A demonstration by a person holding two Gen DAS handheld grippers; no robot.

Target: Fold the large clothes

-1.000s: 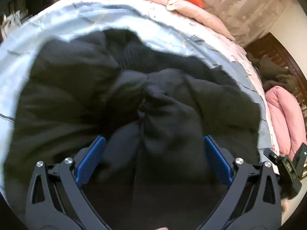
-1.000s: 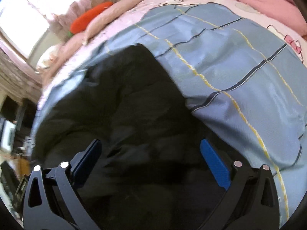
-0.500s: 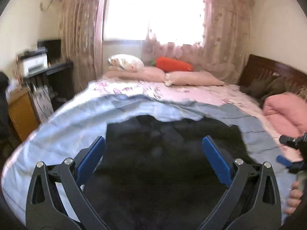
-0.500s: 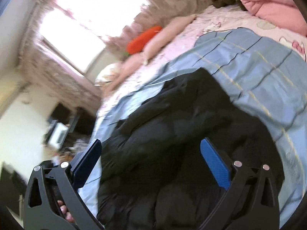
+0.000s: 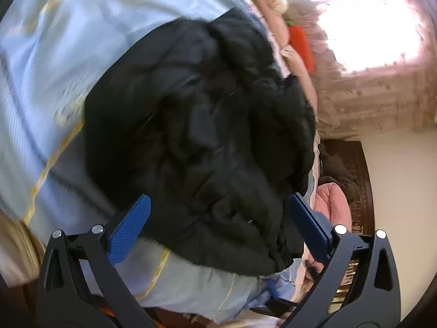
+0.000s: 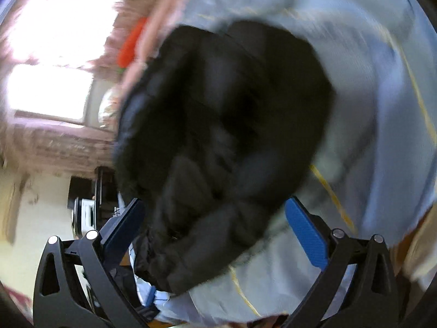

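A black puffy jacket point(image 5: 207, 125) lies bundled in a compact heap on the light blue checked sheet point(image 5: 54, 63) of a bed. It also shows, blurred, in the right wrist view point(image 6: 224, 142). My left gripper point(image 5: 218, 227) is open and empty, held back from the near edge of the jacket. My right gripper point(image 6: 215, 227) is open and empty too, held back over the bed's edge. Both views are tilted sideways.
Pink pillows and an orange carrot-shaped cushion point(image 5: 301, 43) lie at the head of the bed under a bright curtained window point(image 5: 368, 22). A pink quilt point(image 5: 333, 205) and dark clothes lie by a wooden headboard. A dark desk with a printer point(image 6: 84, 213) stands by the wall.
Both grippers have pulled back from the jacket and rolled sideways, so the views tilt. The jacket has stayed bundled on the sheet. Both grippers remain open.
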